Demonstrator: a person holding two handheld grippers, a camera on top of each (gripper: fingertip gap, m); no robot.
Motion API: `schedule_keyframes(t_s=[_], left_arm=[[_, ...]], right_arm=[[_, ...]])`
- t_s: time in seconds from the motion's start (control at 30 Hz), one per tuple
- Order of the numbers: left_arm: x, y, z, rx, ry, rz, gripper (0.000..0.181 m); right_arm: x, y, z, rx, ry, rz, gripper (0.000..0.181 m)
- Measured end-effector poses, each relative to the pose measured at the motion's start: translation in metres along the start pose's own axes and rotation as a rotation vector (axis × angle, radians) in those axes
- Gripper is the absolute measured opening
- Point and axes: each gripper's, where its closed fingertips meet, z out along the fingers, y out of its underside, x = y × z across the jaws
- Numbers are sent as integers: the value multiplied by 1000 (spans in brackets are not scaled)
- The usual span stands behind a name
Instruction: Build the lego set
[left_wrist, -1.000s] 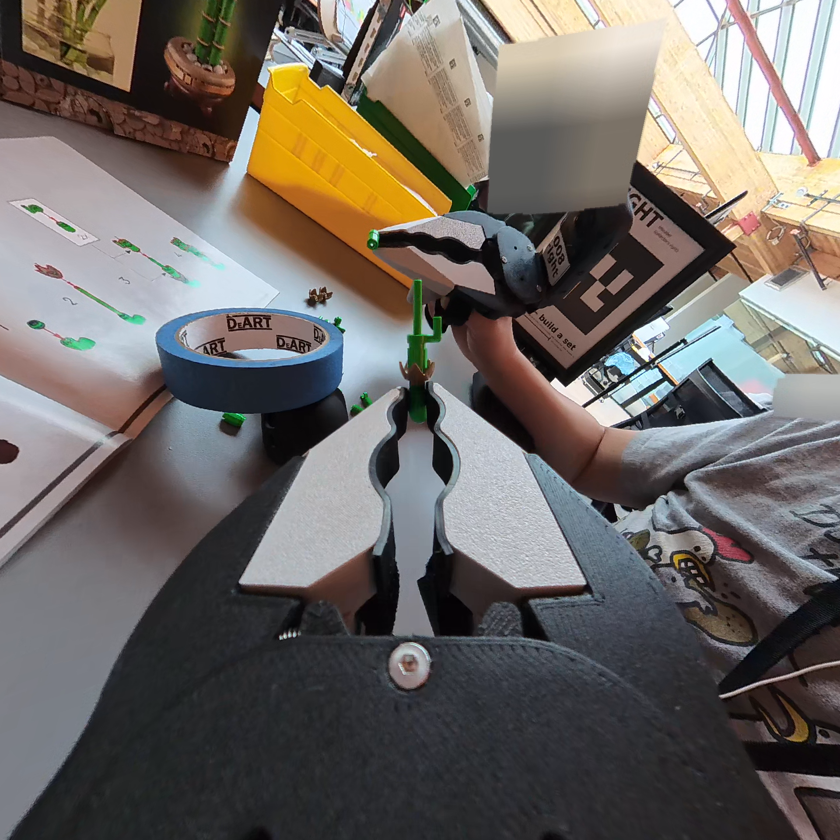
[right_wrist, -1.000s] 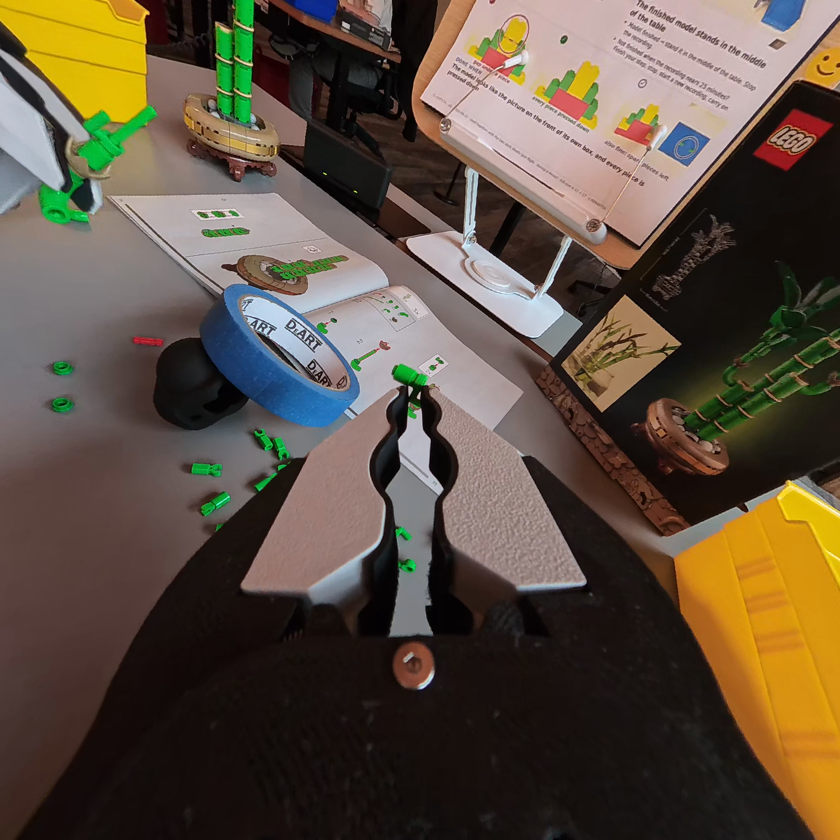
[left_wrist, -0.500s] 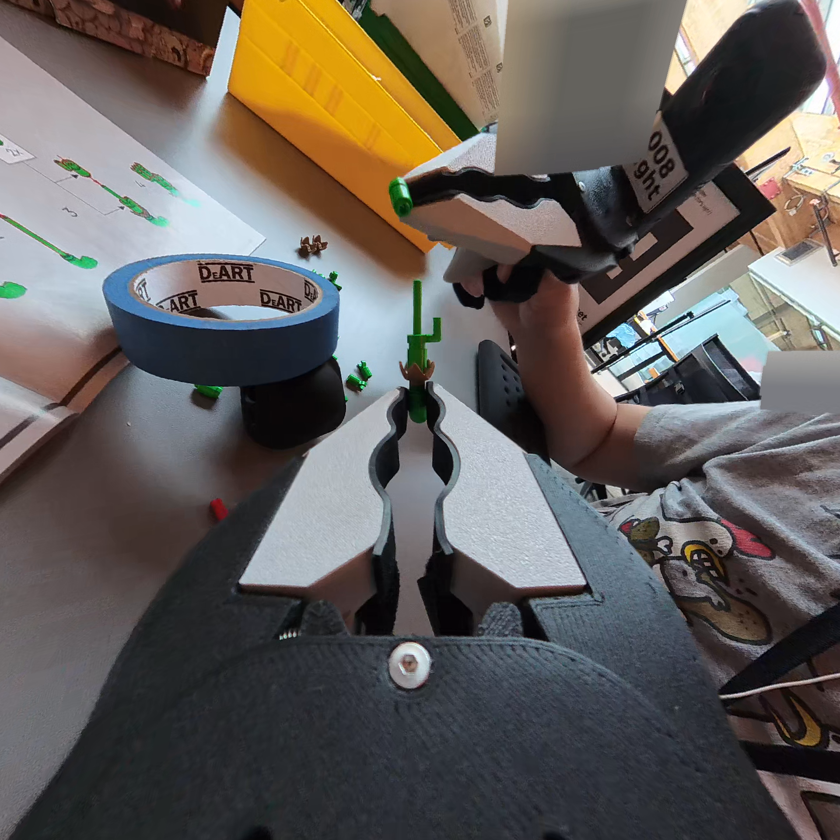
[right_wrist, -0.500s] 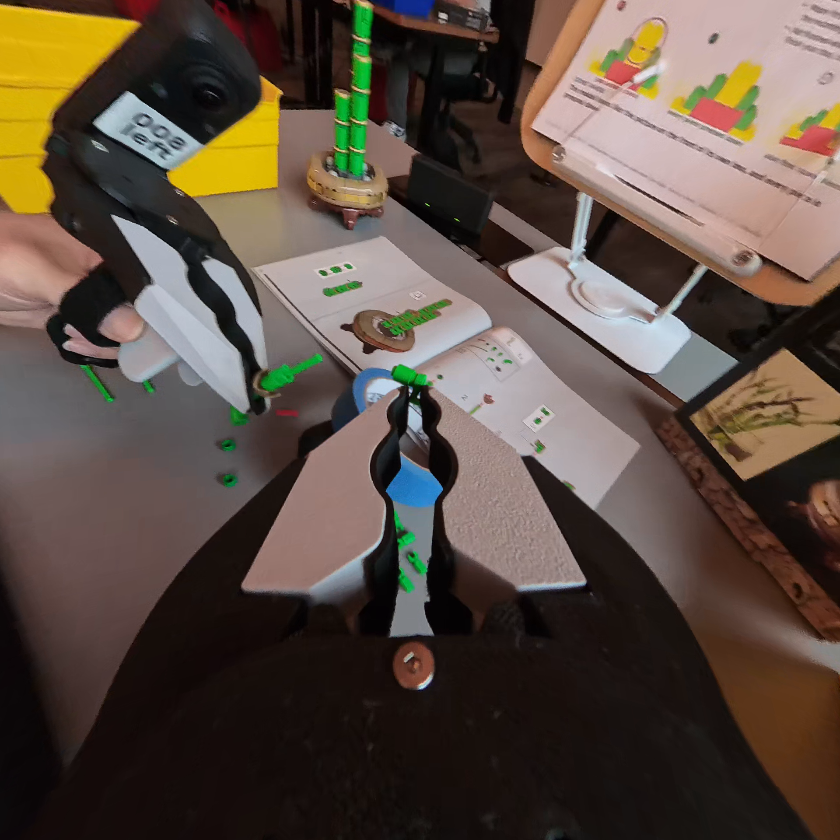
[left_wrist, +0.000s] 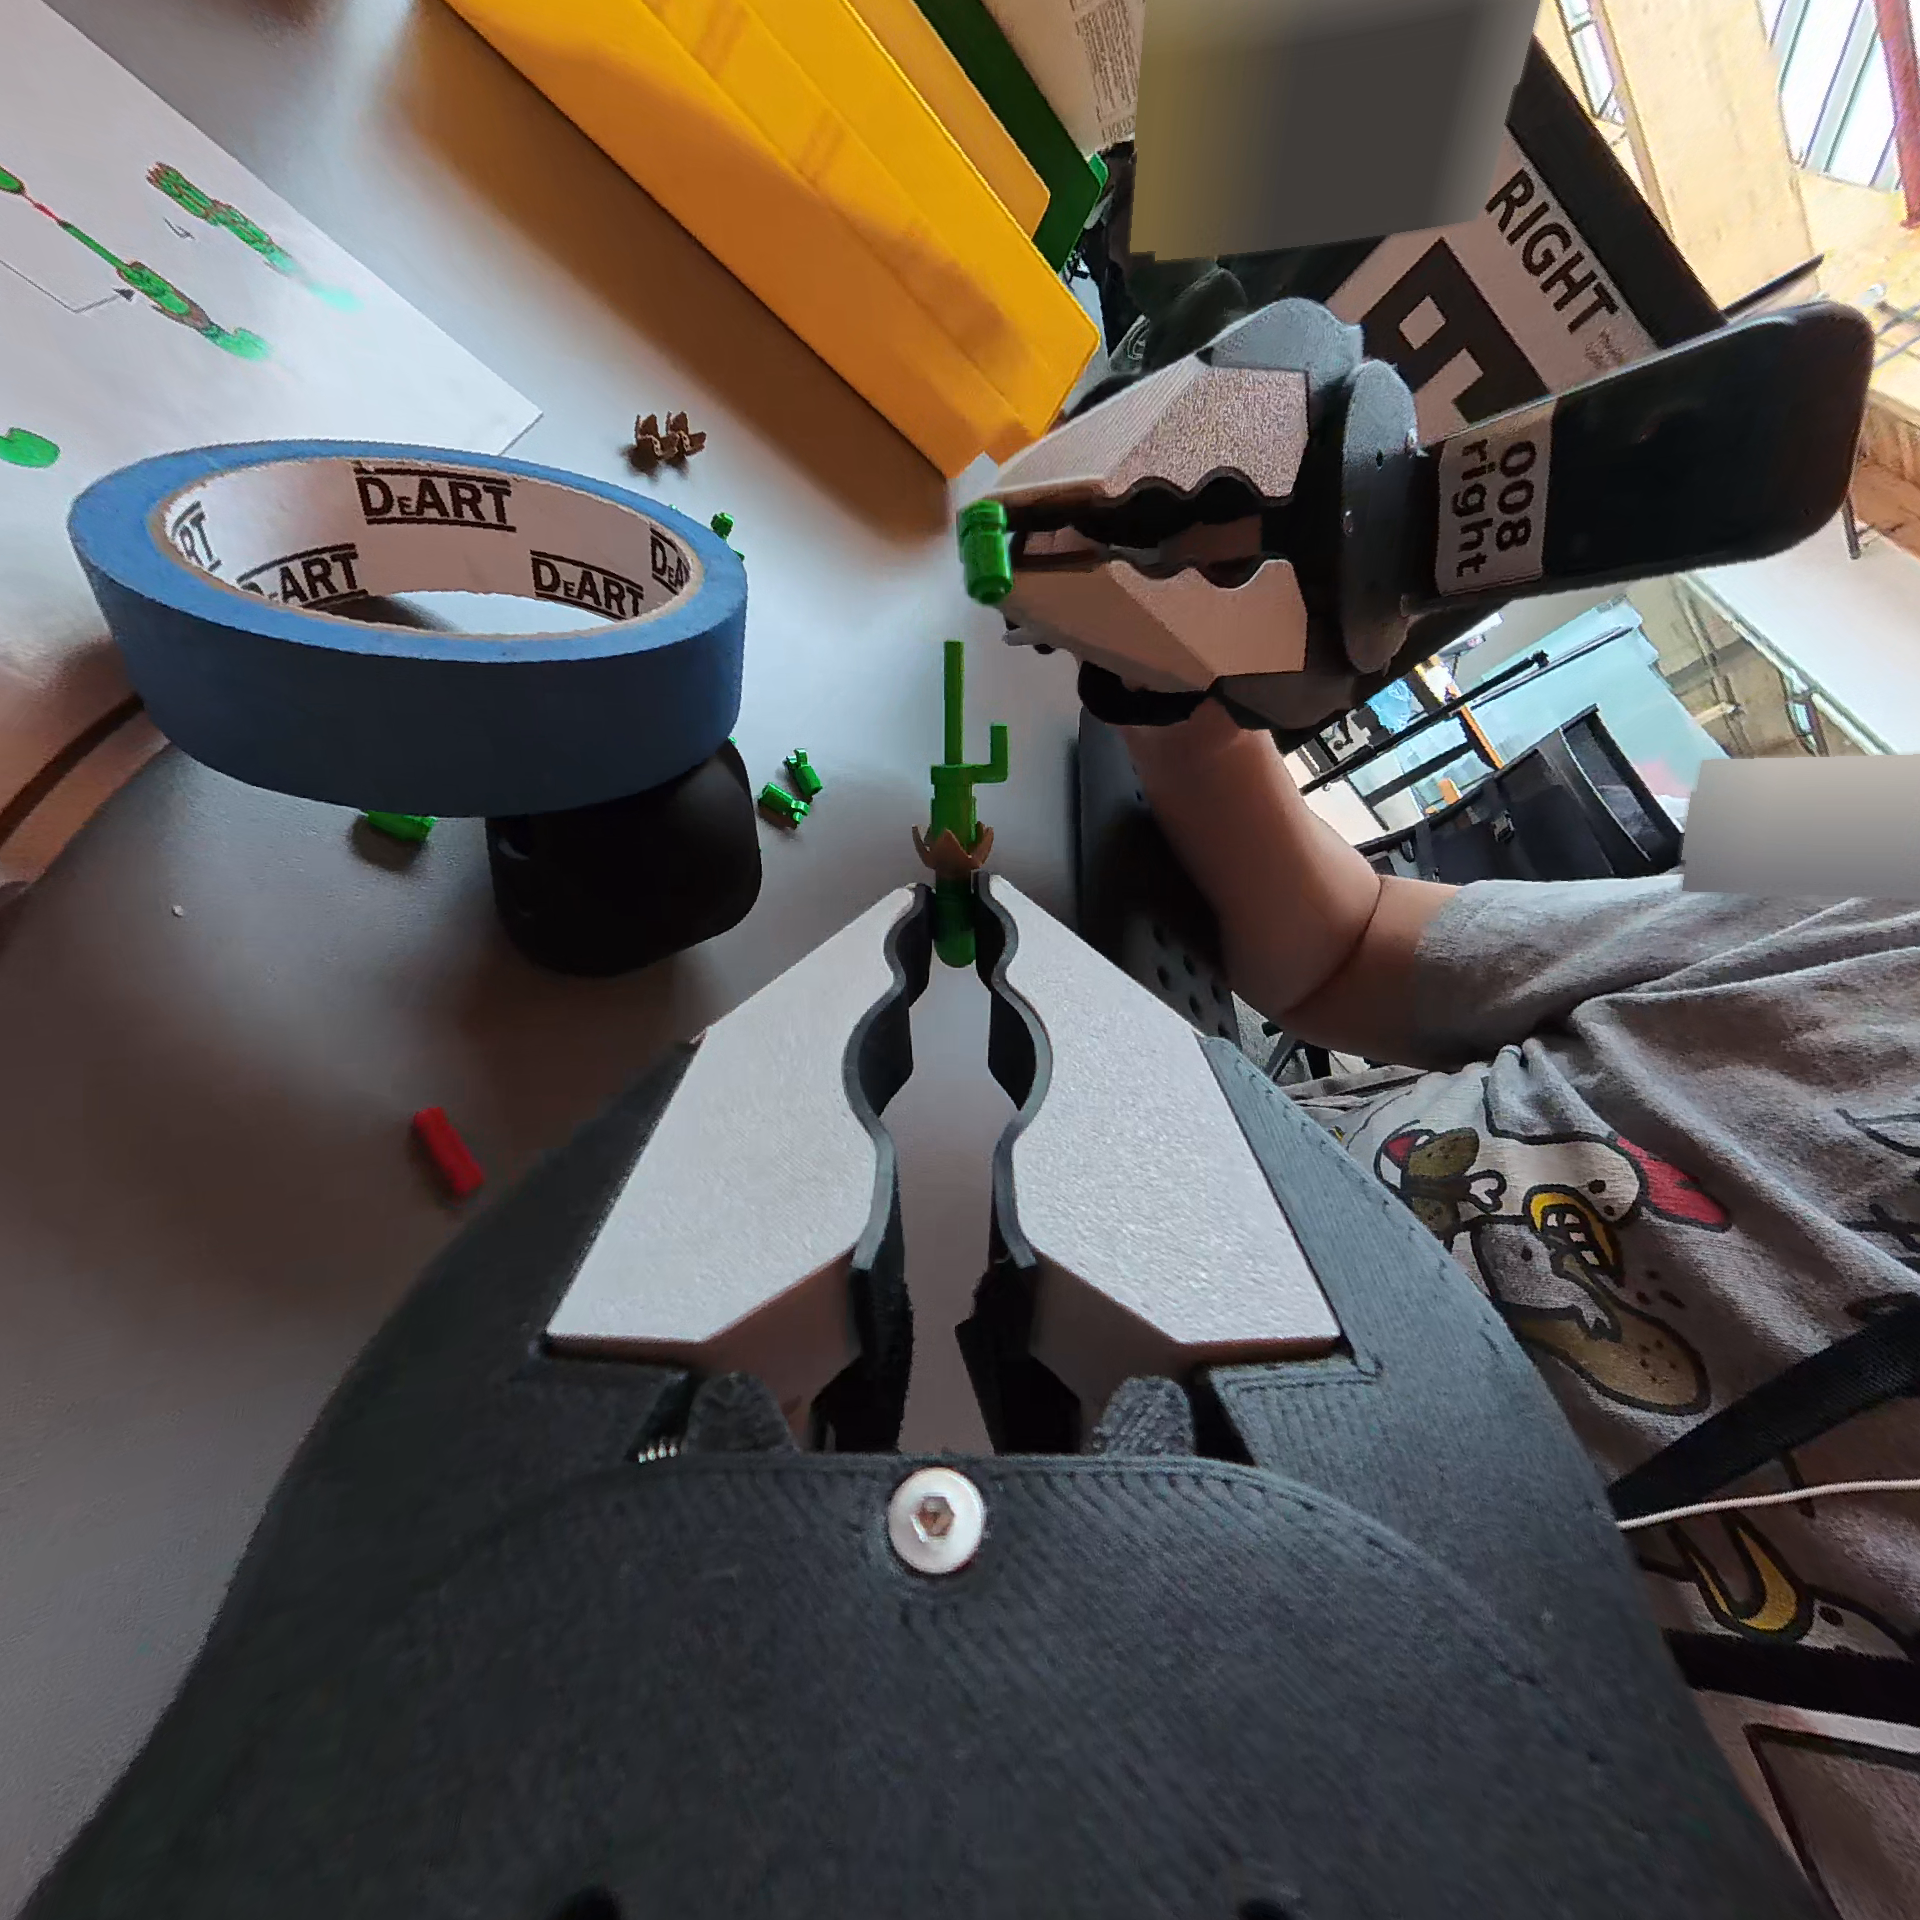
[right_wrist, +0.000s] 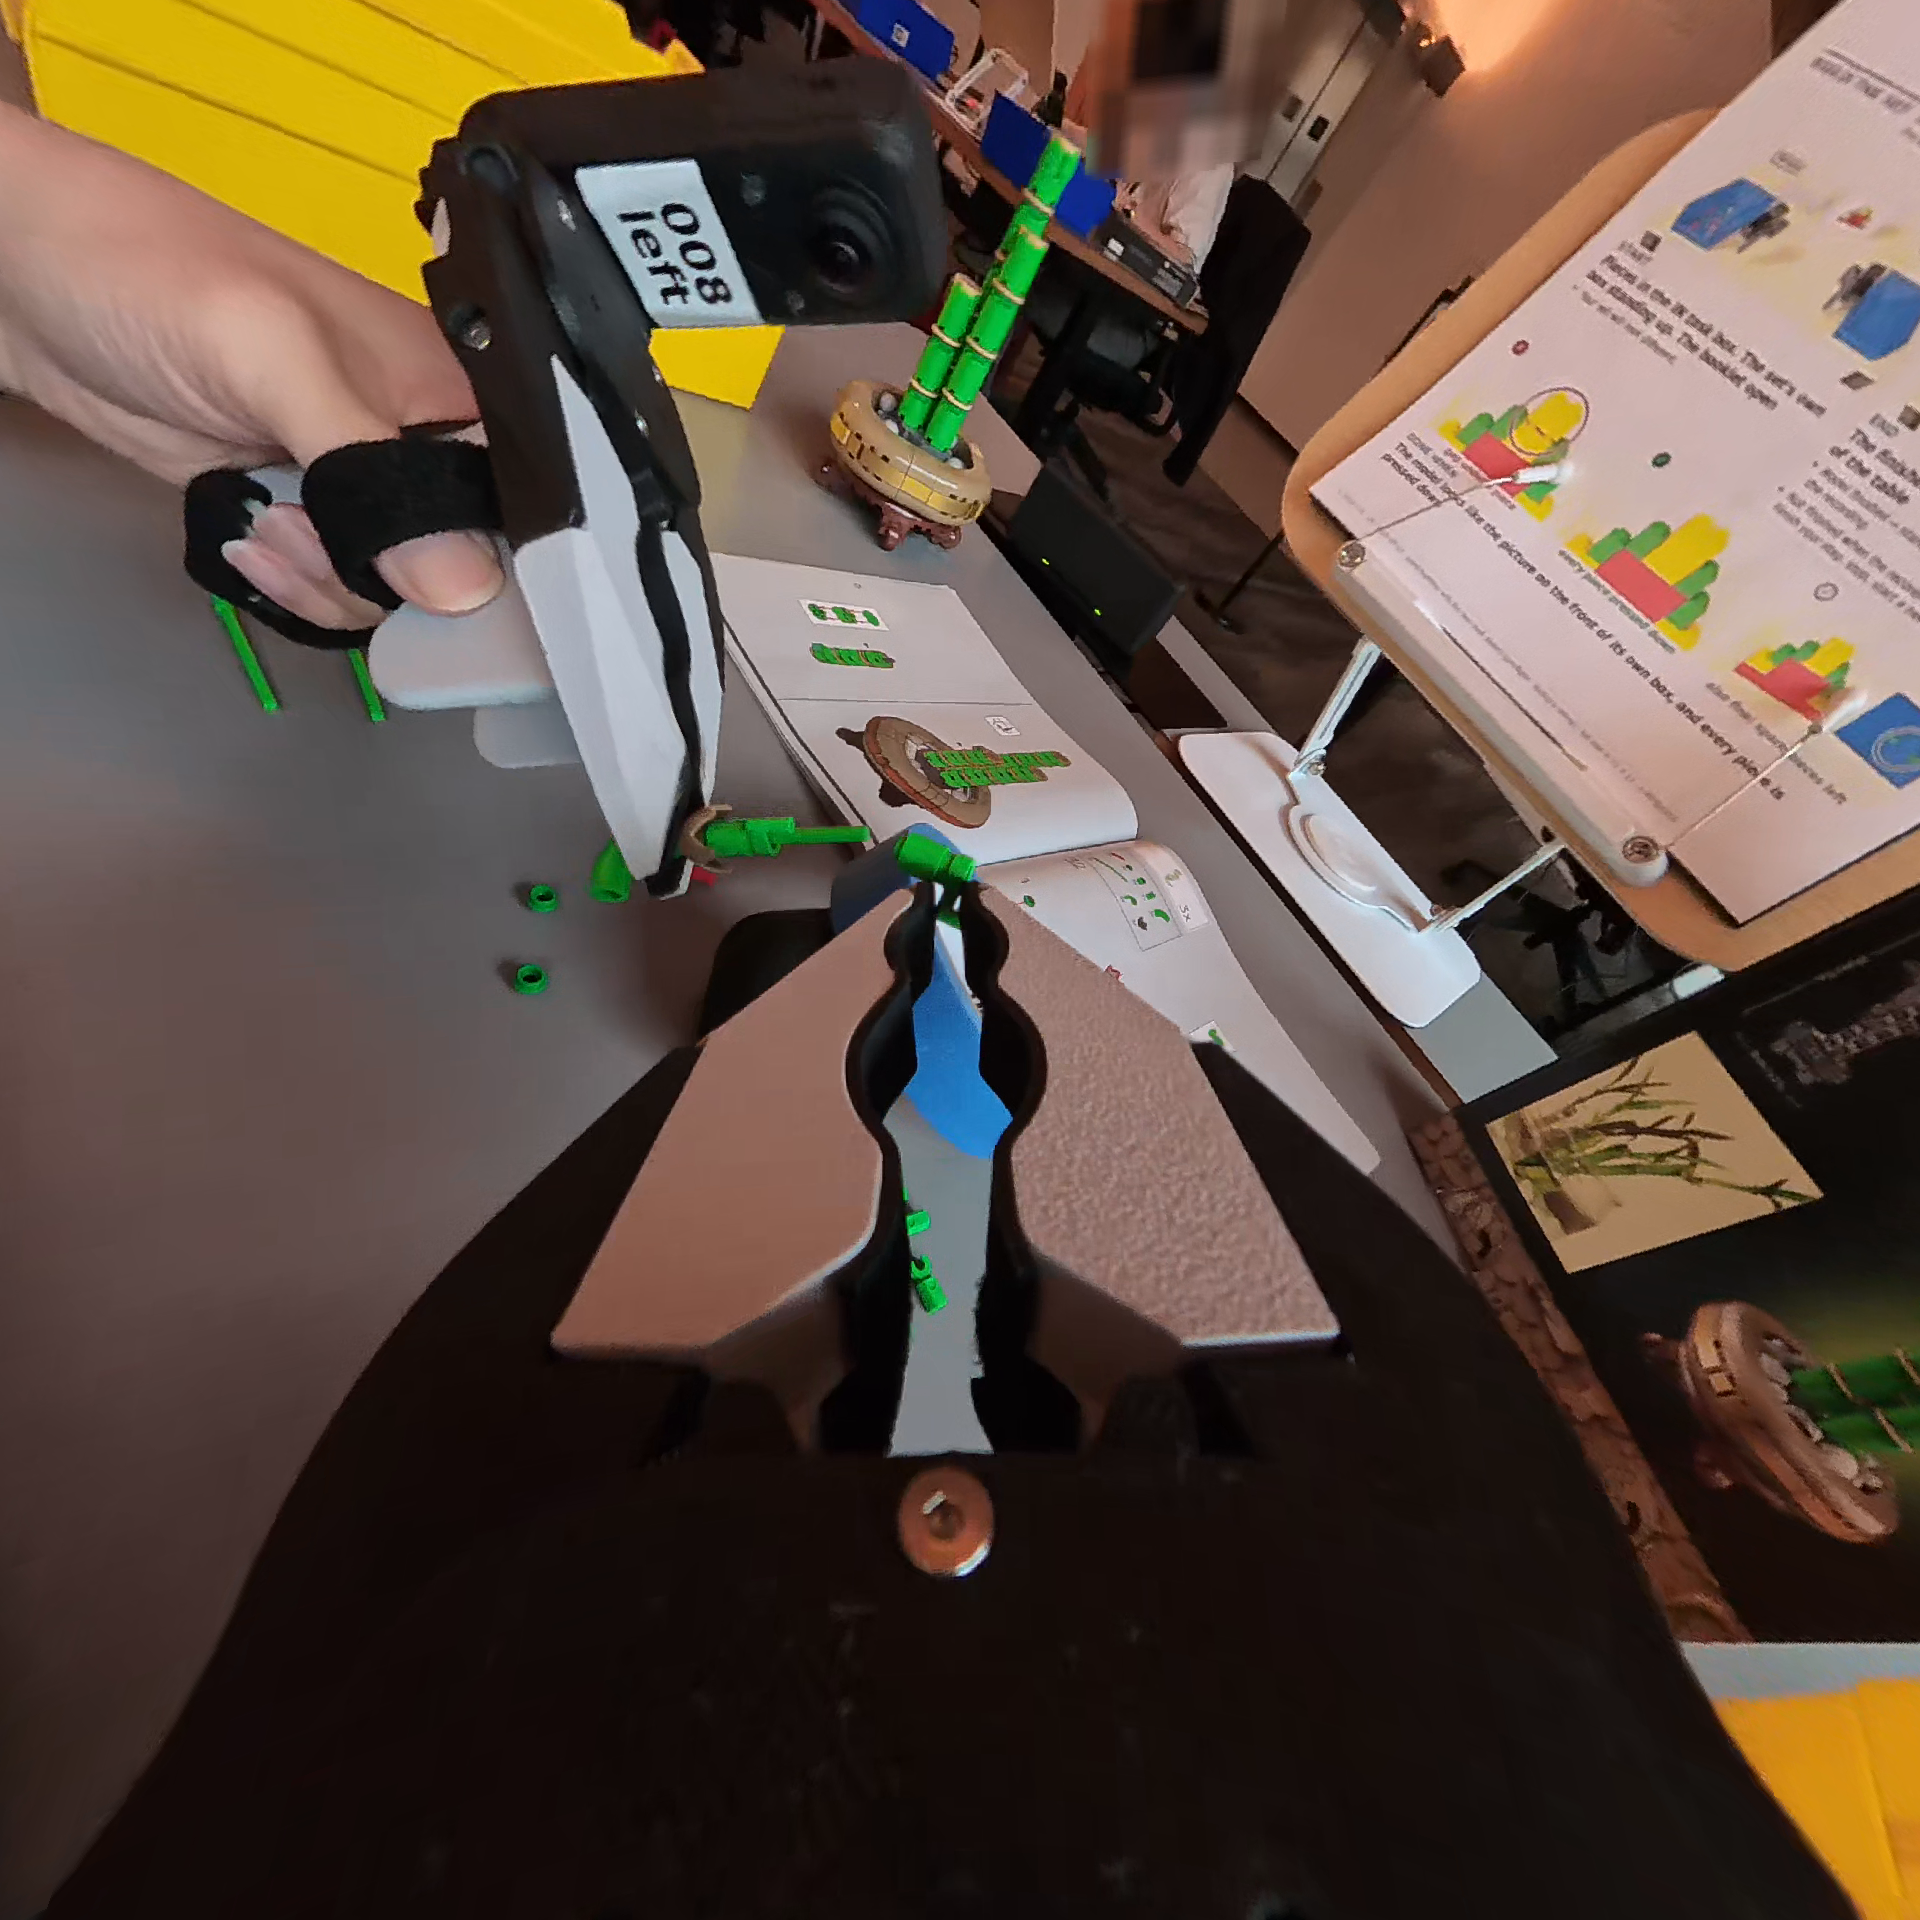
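Gripping a green stem (left_wrist: 954, 810), left gripper (left_wrist: 952, 902) faces right gripper (left_wrist: 1013, 551), apart.

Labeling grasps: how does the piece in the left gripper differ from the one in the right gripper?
The green stem in the left gripper is long, thin, with a brown collar and side hook; the green connector in the right gripper is short and stubby. The stem points along its fingers; the connector sits crosswise. Both are pinched at the fingertips.

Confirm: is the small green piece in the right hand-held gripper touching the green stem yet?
Apart. The left wrist view shows grey table between the small green piece and the green stem.
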Motion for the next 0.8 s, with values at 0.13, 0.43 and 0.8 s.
schedule_keyframes(t_s=[0.13,0.43,0.8], left_arm=[[0,1,0,-6,-1,-2,6],[-1,0,0,-4,1,-7,6],[-2,-4,-5,15,-22,11,6]], right_arm=[[-7,6,4,-39,-5,-59,2],[-11,9,7,-57,-14,-86,3],[-18,28,1,-151,-82,-13,3]])
